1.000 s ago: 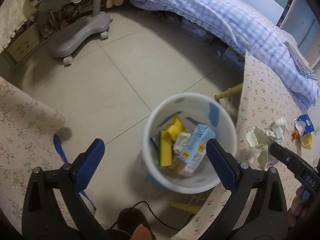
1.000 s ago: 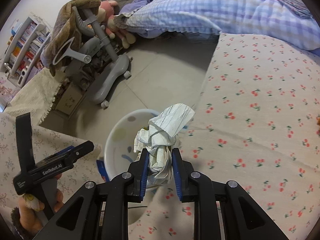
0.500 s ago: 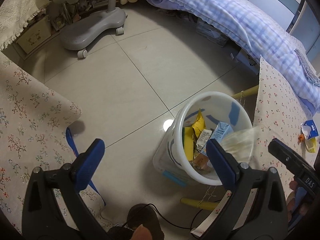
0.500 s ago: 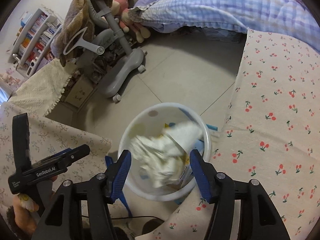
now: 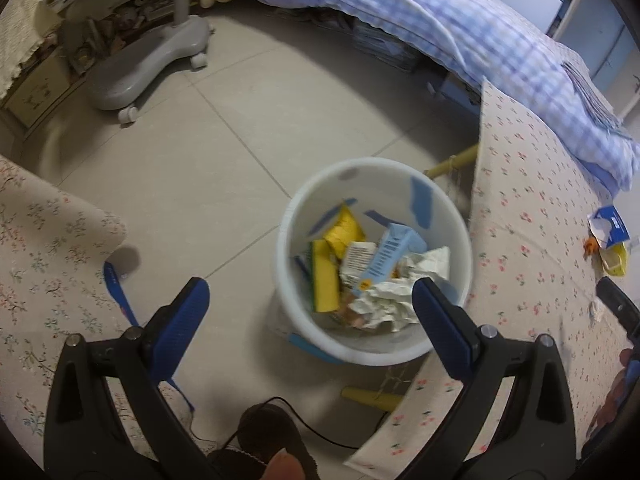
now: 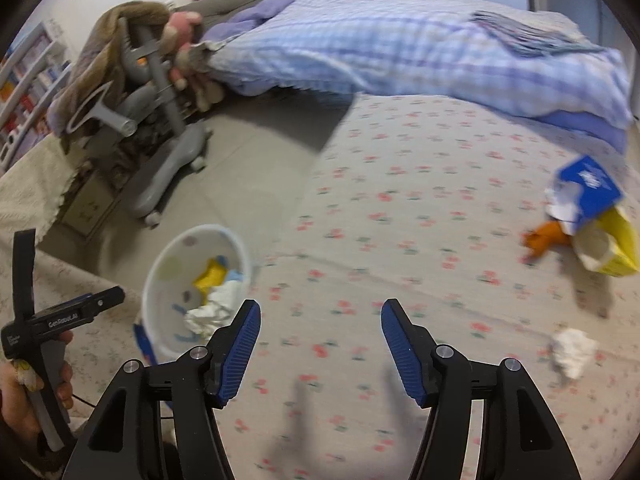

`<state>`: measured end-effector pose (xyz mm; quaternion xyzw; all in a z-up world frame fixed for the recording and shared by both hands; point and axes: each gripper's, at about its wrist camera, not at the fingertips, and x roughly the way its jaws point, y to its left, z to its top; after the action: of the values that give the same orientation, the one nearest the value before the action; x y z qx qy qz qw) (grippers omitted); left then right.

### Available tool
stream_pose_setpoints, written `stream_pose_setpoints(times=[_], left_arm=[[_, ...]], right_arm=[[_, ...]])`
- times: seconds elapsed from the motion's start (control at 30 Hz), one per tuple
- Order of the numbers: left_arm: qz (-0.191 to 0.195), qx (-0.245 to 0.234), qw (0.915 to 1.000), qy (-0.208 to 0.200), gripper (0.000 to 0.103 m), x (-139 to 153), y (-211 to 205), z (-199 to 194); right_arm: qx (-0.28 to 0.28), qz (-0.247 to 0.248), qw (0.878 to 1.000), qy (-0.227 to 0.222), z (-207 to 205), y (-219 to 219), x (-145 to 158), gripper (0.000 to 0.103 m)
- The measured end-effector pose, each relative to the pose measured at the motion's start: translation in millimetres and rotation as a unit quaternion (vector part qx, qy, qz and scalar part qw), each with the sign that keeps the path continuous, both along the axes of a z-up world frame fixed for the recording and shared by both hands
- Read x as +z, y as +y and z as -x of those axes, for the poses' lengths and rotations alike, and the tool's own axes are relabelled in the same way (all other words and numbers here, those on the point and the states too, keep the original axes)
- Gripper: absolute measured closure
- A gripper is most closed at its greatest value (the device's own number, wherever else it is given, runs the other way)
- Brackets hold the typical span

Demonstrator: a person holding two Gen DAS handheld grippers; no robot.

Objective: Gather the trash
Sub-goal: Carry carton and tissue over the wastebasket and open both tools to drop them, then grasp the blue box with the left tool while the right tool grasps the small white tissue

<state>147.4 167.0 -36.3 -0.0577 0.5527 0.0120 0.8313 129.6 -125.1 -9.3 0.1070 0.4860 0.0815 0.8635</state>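
So far your bin [image 5: 374,354] holds crumpled paper [image 5: 394,300], a carton and wrappers. Your right gripper [image 6: 320,344] and left gripper [image 5: 310,312] gape wide, empty. Left to collect: a paper wad [image 6: 574,350] at four o'clock and a blue packet [image 6: 590,190] at two.

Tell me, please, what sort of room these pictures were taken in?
Most likely a bedroom at home: a bed with a checked duvet, soft toys beside it, and a bookshelf along the wall.

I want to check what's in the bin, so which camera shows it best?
The left wrist view: it looks straight down into the bin, showing the cartons and crumpled paper. The right wrist view catches the bin at an angle, blurred.
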Motion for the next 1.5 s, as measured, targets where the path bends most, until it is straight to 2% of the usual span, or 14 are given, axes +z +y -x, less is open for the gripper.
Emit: stream_pose_setpoints(times=[0.2,0.37,0.47,0.6,0.7,0.77,0.8,1.03,1.23,1.33,1.4,1.5], left_arm=[[0.020,-0.028,0.9994,-0.005,0.002,2,-39,-6],[0.025,-0.059,0.9979,-0.007,0.002,4,-76,-11],[0.026,-0.080,0.9964,-0.008,0.002,4,-99,-13],[0.022,-0.099,0.9947,-0.012,0.002,6,-123,-16],[0.023,-0.111,0.9935,-0.014,0.002,7,-138,-18],[0.024,-0.120,0.9924,-0.013,0.002,7,-150,-18],[0.023,-0.125,0.9918,-0.013,0.002,6,-155,-18],[0.021,-0.149,0.9884,-0.021,0.002,8,-195,-11],[0.026,-0.185,0.9819,-0.032,0.002,17,-253,-8],[0.053,-0.208,0.9763,-0.022,0.002,21,-289,-15],[0.100,-0.214,0.9717,0.002,0.008,21,-313,-26],[0.137,-0.216,0.9668,0.008,0.012,26,-345,-41]], right_arm=[[-0.080,0.017,0.997,0.007,12,-83,-1,0.037],[-0.139,0.034,0.989,0.037,16,-136,-17,0.038],[-0.156,0.017,0.985,0.069,16,-158,-33,0.039],[-0.166,0.003,0.981,0.101,14,-173,-53,0.052],[-0.169,0.000,0.980,0.108,13,-179,-63,0.059],[-0.166,0.009,0.981,0.101,15,-181,-64,0.072],[-0.161,0.017,0.982,0.099,16,-182,-63,0.085],[-0.183,-0.014,0.980,0.079,44,-220,-48,0.087],[-0.221,-0.036,0.973,0.056,75,-273,-30,0.087],[-0.239,-0.056,0.968,0.054,81,-292,-28,0.087],[-0.243,-0.058,0.967,0.051,87,-301,-27,0.087],[-0.244,-0.058,0.967,0.045,90,-307,-27,0.087]])
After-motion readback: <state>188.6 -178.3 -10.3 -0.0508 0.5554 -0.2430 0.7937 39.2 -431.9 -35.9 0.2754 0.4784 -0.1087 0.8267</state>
